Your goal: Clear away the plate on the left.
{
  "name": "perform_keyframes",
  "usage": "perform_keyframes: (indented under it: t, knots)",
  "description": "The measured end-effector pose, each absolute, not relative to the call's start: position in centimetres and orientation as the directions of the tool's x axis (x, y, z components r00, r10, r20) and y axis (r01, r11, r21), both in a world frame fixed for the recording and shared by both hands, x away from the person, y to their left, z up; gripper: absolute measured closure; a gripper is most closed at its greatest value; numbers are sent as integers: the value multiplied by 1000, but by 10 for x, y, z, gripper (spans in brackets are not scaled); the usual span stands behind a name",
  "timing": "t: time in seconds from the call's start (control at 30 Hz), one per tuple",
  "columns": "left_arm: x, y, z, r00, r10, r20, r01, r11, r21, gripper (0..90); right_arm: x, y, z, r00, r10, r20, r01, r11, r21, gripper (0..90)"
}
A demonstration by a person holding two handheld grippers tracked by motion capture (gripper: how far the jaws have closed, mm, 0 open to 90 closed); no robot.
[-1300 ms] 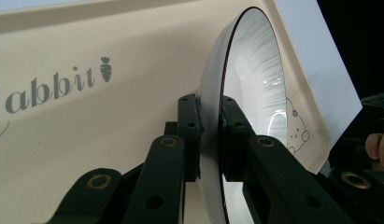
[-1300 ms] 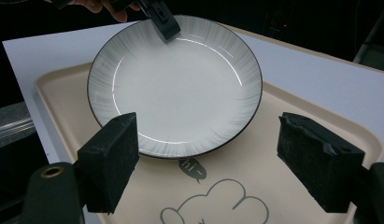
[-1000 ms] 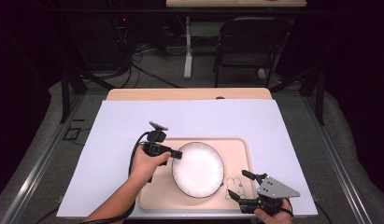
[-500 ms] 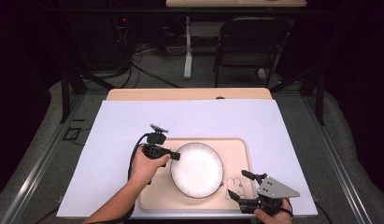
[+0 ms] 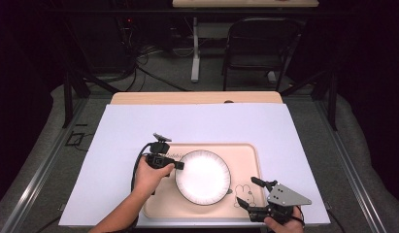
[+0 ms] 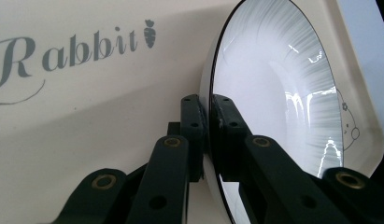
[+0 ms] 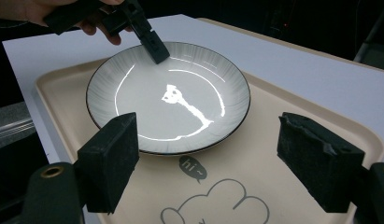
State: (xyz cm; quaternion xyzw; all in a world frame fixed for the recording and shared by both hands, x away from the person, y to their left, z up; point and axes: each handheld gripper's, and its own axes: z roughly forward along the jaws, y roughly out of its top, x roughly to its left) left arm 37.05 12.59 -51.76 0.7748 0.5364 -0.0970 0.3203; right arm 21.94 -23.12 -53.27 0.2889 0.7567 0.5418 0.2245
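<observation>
High view — white table (image 5: pixel 119 145), dark room

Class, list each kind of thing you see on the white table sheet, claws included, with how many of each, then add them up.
Plates: 1, a white plate with a dark rim
Trays: 1, a cream tray under the plate
Claws: 2, the left claw shut on the plate's rim, the right claw open
Total: 4
</observation>
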Motion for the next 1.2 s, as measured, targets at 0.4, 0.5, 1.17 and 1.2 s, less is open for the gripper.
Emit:
perform_keyframes:
  t: [0.4, 0.5, 1.17, 1.2]
  knots:
    - [371, 136, -543, 338, 763, -551, 924, -159, 346, 818, 219, -231, -533, -733, 680, -26, 195, 246, 950, 202]
    - [371, 139, -545, 330, 751, -572, 927, -143, 348, 823, 219, -231, -533, -733, 680, -27, 194, 246, 950, 202]
    - [366, 141, -543, 382, 751, -539, 897, -161, 411, 634, 219, -231, -533, -733, 680, -29, 193, 250, 949, 202]
    - [365, 140, -542, 387, 755, -530, 893, -164, 418, 614, 219, -231, -533, -733, 679, -30, 193, 250, 949, 202]
